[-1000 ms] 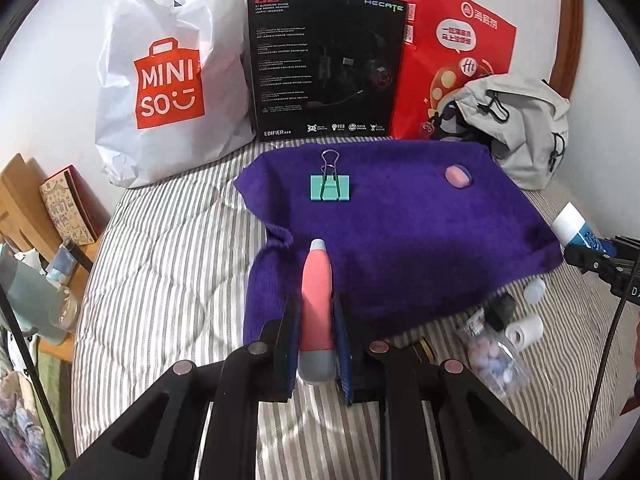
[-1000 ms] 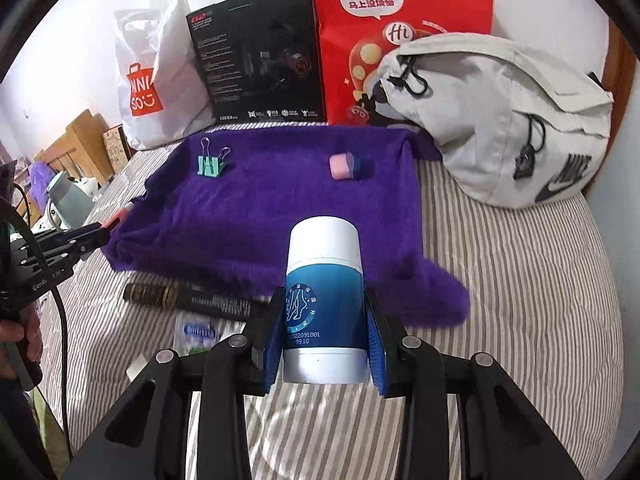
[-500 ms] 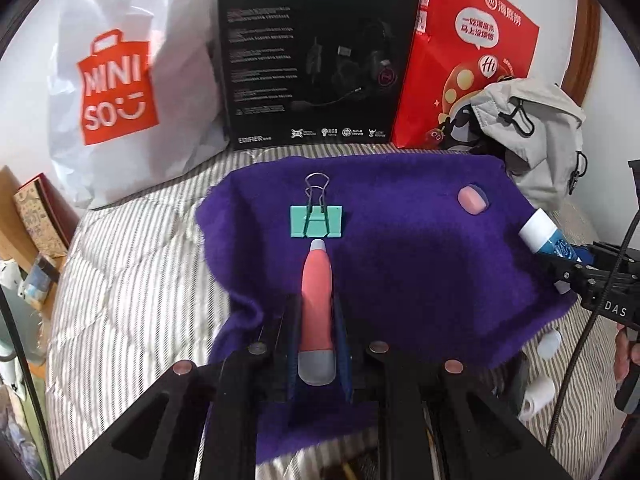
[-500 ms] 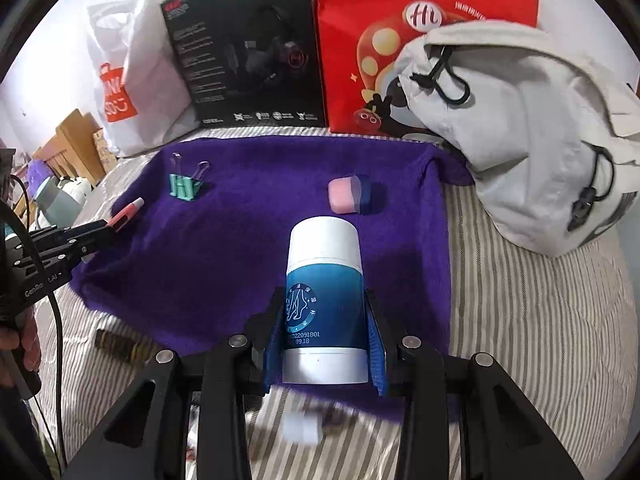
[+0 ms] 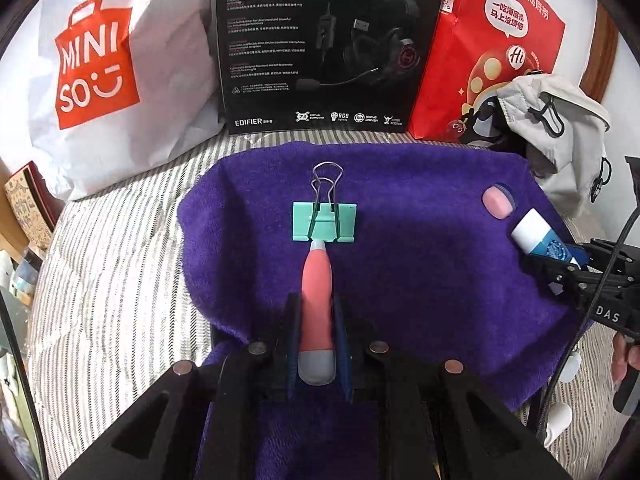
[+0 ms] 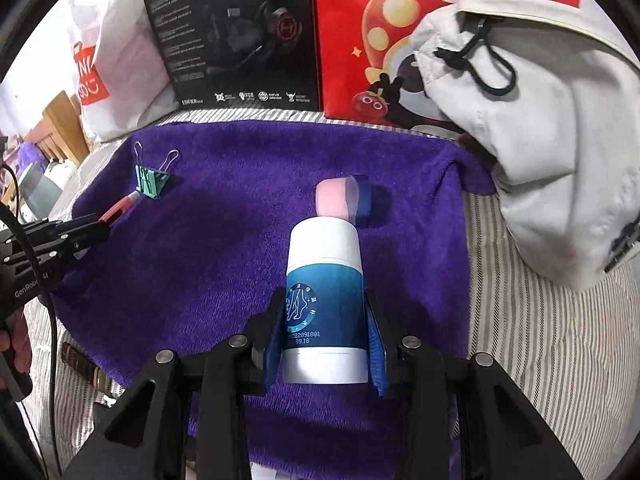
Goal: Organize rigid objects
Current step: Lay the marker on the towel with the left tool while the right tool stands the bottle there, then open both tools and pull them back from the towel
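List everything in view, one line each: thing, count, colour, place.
towel: one, purple, spread on the striped bed
binder clip: one, mint green, on the towel's far left
pink-and-blue cap piece: one, on the towel's far right
Miniso bag: one, white, back left
headset box: one, black, back centre
paper bag: one, red, back right
backpack: one, grey-white, right
left gripper: shut on pink pen
right gripper: shut on blue-white bottle
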The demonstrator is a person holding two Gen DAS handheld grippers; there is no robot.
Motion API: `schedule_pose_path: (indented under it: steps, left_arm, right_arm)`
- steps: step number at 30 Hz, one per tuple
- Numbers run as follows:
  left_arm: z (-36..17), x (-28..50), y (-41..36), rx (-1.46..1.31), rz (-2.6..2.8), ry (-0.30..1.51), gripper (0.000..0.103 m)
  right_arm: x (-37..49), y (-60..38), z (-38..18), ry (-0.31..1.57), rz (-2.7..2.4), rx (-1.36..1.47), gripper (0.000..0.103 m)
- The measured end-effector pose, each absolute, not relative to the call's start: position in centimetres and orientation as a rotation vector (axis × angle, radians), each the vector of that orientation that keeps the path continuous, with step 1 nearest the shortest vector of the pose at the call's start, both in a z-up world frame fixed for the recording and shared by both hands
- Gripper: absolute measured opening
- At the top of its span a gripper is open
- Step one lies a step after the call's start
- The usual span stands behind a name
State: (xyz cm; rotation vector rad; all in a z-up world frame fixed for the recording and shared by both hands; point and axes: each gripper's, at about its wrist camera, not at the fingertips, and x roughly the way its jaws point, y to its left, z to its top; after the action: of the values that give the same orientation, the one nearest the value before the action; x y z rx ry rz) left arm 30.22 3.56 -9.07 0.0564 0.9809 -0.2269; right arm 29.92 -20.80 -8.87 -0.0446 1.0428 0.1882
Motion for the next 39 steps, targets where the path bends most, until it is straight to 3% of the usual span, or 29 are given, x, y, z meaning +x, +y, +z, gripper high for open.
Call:
schedule_pose_path:
  steps: [18,23,29,35,36,39]
  left_arm:
    - [-10.1,30.1,2.7,0.120,-0.208,0.998,0.019]
    - [-10.0,29.2,2.8,0.109,-0.229,1.006,0.035]
    - [-9.6,28.0,2.5,0.110,-0.231,1.009,0.044]
    - [-6.8,25.1,2.8,0.095,-0.213,0.967,0.071]
    - [-6.3,24.4,2.8,0.102,-0.216,0.952,0.076]
    - [-5.0,22.0,3.2,0.118,-0.235,0.916,0.078]
  right_arm:
    - [30.4,-19.4,-9.6,1.046,0.207,-0.117,0.040]
    - [29.5,-19.6,-9.5,1.068,0.233,-0.094,0.059]
    - [28.4,-20.1,-9.2,1.080,0.216,-0.065,0.059]
    - [26.0,-21.4,-6.6,1.033,0.206,-0.021,0.060]
    - [25.5,-21.7,-6.0,1.022,0.203,-0.017,0.062]
    - [23.3,-21.9,-4.4,0.983,0.192,-0.001,0.077]
